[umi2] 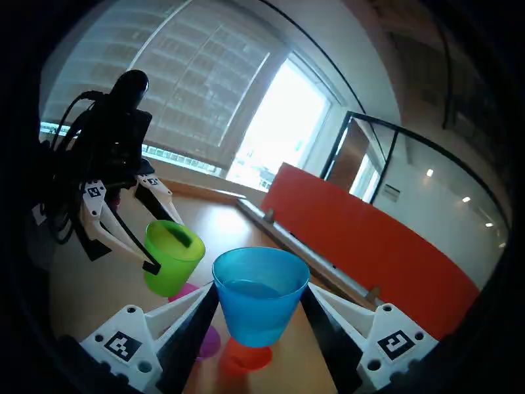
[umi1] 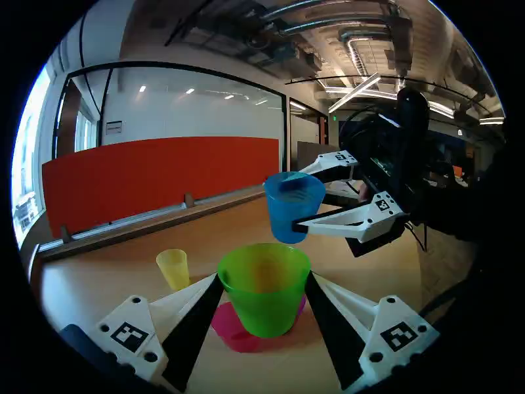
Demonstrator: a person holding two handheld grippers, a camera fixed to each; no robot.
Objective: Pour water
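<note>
My right hand-held gripper (umi2: pixel 260 292) clamps the blue cup (umi2: pixel 260 308) (water visible inside), my left hand-held gripper (umi1: pixel 264 281) clamps the green cup (umi1: pixel 264 299), both off the table (umi1: pixel 98 282); I judge the blue rim sits beside, not over, the green mouth, so tipping now risks a spill.

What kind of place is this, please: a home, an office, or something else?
Probably an office: glass partition walls, exposed ceiling pipes, and an orange divider panel along a long wooden table.
</note>
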